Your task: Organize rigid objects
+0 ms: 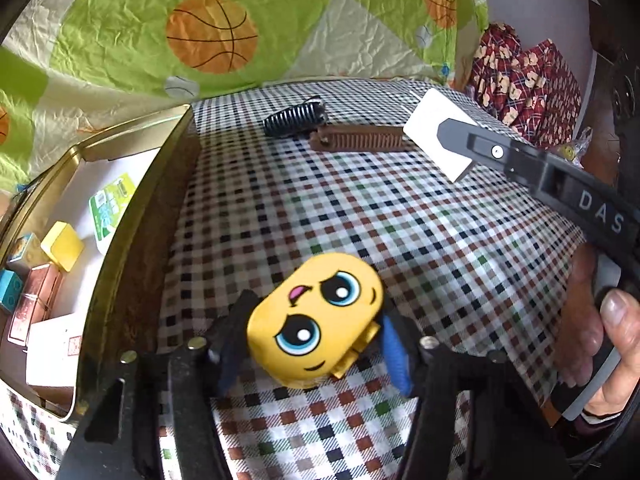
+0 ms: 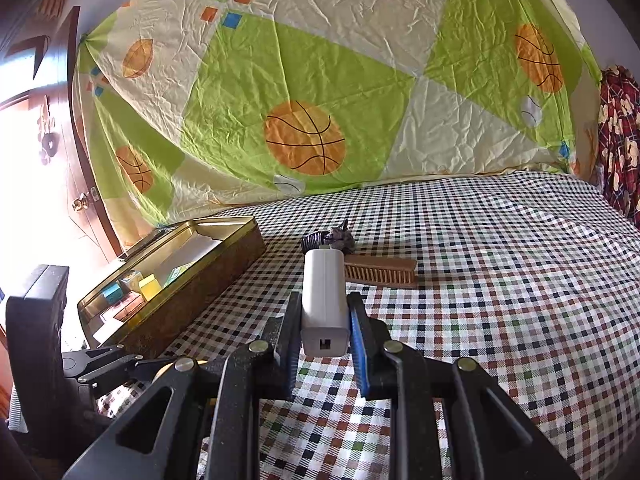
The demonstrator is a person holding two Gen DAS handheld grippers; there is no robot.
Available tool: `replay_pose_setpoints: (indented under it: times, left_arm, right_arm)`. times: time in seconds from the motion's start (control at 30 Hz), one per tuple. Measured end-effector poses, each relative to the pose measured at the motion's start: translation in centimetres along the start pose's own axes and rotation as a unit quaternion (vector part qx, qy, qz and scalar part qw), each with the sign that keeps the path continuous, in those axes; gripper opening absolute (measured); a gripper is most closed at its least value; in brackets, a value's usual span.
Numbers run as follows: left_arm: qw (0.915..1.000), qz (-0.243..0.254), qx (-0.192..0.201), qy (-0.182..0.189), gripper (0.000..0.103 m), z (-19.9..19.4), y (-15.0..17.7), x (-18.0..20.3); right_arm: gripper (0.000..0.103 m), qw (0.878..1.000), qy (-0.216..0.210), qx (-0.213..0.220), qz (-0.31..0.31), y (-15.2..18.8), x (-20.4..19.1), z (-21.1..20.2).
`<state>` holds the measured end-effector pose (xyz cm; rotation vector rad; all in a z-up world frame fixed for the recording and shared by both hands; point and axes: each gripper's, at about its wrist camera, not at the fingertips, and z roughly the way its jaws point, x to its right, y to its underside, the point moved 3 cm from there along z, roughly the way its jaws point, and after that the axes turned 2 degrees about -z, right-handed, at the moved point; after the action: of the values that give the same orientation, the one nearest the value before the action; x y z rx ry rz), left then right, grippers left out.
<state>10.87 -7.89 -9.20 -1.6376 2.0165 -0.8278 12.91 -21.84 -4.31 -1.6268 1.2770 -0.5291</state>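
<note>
- Only my left wrist view shows the yellow toy (image 1: 316, 320): a rounded plastic capsule with a smooth, glossy shell, printed with big blue cartoon eyes, a small pink mark and a thin smile. A squared yellow stub sticks out of one side.
- It lies on the checked cloth (image 1: 420, 232) between the fingers of my left gripper (image 1: 316, 344), just beside the tin box (image 1: 132, 240). The jaws are partly open; the dark finger touches its left edge, but the blue ribbed pad (image 1: 394, 356) stands clear of it, so I have no grip.
- My right wrist view shows what the left one only catches side-on: the right gripper (image 2: 326, 320) is clamped on a white charger block (image 2: 325, 292), matte and box-shaped with rounded corners, a small port facing the camera. It is held above the cloth.
- In the left view a hand (image 1: 612, 344) is wrapped round that gripper's grey handle.
- Both views show the brown comb (image 2: 380, 270) with fine close teeth lying on the cloth, and a dark striped coiled thing (image 2: 320, 240) just behind it.
- The tin box is shallow with a gold-coloured metal rim, and sits at the cloth's left edge. Inside I see a yellow block (image 1: 62, 246), blue toy bricks (image 1: 10, 296) and a green-printed packet (image 1: 112, 208).
- Behind hangs a crinkled green and cream sheet (image 2: 320, 80) printed with basketballs.
</note>
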Motion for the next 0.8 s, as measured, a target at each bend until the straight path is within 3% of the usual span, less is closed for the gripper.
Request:
replay_pose_setpoints:
  times: [0.2, 0.4, 0.8]
  left_arm:
    - [0.9984, 0.011, 0.053, -0.018, 0.051, -2.0, -0.1, 0.2]
    - [0.9907, 0.006, 0.122, -0.06, 0.051, -5.4, -1.7, -1.3]
    - [0.9768, -0.045, 0.172, -0.119, 0.051, -8.8, -3.5, -8.6]
  right_arm:
    - [0.024, 1.0, -0.004, 0.007, -0.007, 0.1, -0.3, -0.2]
    - [0.024, 1.0, -0.015, 0.015, -0.02, -0.8, -1.5, -0.4]
    - [0.024, 0.991, -0.08, 0.008, -0.105, -5.4, -10.5, 2.7]
